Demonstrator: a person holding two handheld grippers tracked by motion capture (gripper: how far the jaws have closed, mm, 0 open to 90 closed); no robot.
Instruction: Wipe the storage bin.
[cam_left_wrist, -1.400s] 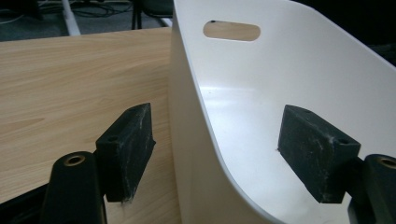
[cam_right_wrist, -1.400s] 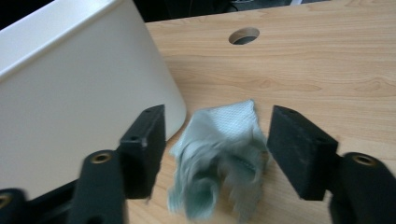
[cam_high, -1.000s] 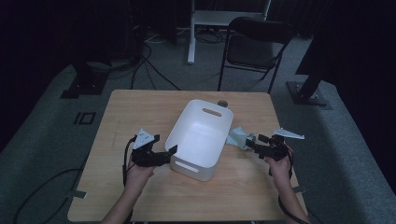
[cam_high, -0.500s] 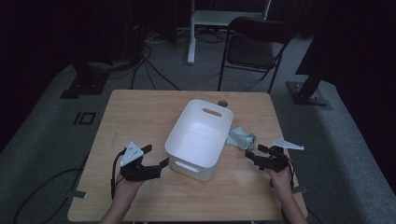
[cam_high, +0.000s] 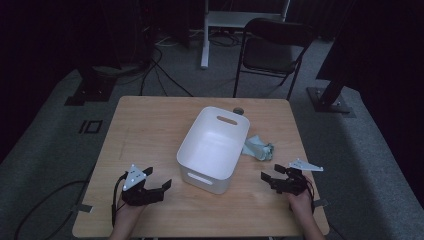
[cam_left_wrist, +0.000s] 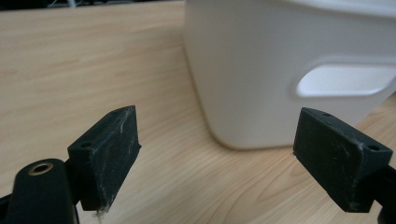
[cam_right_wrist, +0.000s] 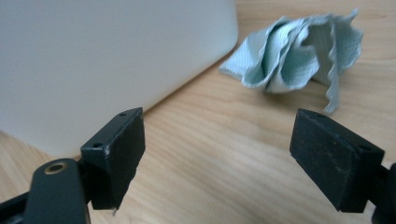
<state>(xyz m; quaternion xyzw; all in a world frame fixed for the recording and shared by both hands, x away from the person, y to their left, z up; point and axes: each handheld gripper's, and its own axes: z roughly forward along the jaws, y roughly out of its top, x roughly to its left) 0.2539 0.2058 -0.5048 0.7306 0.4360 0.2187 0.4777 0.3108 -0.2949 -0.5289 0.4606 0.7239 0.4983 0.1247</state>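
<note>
A white plastic bin (cam_high: 214, 147) with handle slots stands in the middle of the wooden table (cam_high: 150, 125). A crumpled pale green cloth (cam_high: 258, 148) lies just right of it. My left gripper (cam_high: 167, 185) rests low near the table's front left, open, with nothing between its jaws. It faces the bin's near wall (cam_left_wrist: 280, 70) and its handle slot (cam_left_wrist: 345, 80). My right gripper (cam_high: 265, 177) sits at the front right, open and empty. The bin's side (cam_right_wrist: 107, 60) and the cloth (cam_right_wrist: 299, 51) lie ahead of it.
A small dark round object (cam_high: 238, 110) sits behind the bin at the table's far edge. A folding chair (cam_high: 272, 50) stands beyond the table. Cables and stand bases lie on the grey floor around it.
Both hands have drawn back from the bin toward the table's front edge and sunk lower. The bin and cloth stayed put.
</note>
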